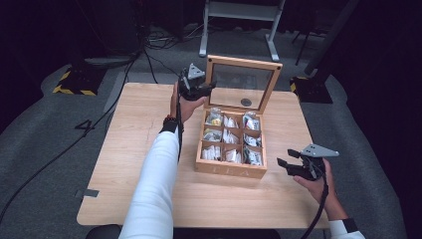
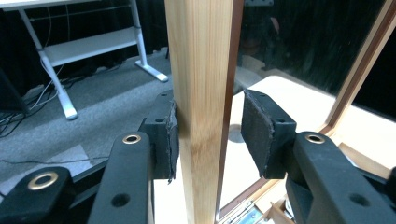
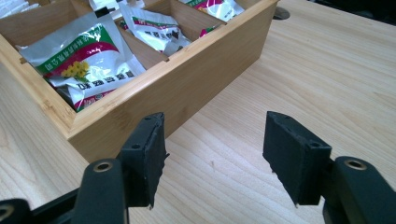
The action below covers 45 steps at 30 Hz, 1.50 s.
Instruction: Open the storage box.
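A wooden tea box [image 1: 230,170] stands open on the table, its compartments holding several tea sachets [image 1: 229,137]. Its glass-paned lid [image 1: 243,62] stands upright at the back. My left gripper [image 1: 209,88] is shut on the lid's left frame rail [image 2: 201,93], one pad on each side of the wood. My right gripper [image 1: 282,167] rests low at the box's front right corner, open, with bare table between its pads [image 3: 289,154]. In the right gripper view, the box wall [image 3: 187,79] and a green-and-red sachet [image 3: 84,65] lie just ahead of the jaws.
The light wooden table [image 1: 139,149] has free surface left of and in front of the box. A small dark round disc [image 1: 246,102] shows through the lid's glass. Beyond the table are a white desk frame [image 1: 239,30], floor cables [image 1: 99,114] and a yellow-black striped base [image 1: 74,84].
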### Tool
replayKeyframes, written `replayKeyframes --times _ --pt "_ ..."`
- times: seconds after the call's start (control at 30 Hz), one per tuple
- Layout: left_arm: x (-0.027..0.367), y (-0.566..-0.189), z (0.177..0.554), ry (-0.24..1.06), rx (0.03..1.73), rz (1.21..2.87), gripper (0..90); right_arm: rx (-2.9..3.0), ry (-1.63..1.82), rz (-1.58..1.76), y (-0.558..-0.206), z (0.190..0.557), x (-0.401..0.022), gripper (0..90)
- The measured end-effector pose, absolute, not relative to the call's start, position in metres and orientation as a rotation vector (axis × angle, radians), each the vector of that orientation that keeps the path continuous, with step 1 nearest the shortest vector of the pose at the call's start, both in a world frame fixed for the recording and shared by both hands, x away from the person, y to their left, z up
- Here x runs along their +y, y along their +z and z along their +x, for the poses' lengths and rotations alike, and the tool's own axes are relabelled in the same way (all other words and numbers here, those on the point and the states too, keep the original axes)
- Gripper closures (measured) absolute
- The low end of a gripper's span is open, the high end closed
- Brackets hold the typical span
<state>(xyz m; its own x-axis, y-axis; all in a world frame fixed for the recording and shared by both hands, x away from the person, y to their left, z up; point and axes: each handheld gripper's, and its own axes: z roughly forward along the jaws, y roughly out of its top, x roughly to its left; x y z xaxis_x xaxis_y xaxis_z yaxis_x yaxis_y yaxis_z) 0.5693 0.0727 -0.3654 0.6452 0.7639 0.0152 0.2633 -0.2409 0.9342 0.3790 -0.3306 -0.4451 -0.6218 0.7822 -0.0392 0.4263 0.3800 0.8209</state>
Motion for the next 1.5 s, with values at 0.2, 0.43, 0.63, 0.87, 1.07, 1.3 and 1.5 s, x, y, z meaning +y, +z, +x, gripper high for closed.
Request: replayKeyframes --times 0.2,0.43,0.63,0.87,1.07,1.3,1.5 --pt "0.071 -0.372 0.573 0.583 0.846 1.801 57.1 2.230 1.134 1.034 -0.445 0.379 -0.329 39.7" --pt "0.068 -0.382 0.576 0.586 0.880 1.832 56.1 2.235 1.130 1.034 -0.446 0.379 -0.329 39.7" --pt "0.066 -0.394 0.578 0.587 0.900 1.888 56.1 2.236 1.129 1.033 -0.446 0.379 -0.329 39.6" --pt "0.065 -0.404 0.580 0.593 0.931 1.940 54.5 2.239 1.128 1.038 -0.447 0.379 -0.329 39.5" --pt "0.070 -0.410 0.582 0.566 0.937 1.937 58.7 2.241 1.124 1.035 -0.447 0.379 -0.329 39.5" --pt "0.067 -0.410 0.581 0.572 0.938 1.952 55.8 2.246 1.121 1.032 -0.448 0.379 -0.328 39.5" --pt "0.070 -0.408 0.579 0.570 0.924 1.969 53.4 2.246 1.120 1.035 -0.448 0.380 -0.328 39.4"
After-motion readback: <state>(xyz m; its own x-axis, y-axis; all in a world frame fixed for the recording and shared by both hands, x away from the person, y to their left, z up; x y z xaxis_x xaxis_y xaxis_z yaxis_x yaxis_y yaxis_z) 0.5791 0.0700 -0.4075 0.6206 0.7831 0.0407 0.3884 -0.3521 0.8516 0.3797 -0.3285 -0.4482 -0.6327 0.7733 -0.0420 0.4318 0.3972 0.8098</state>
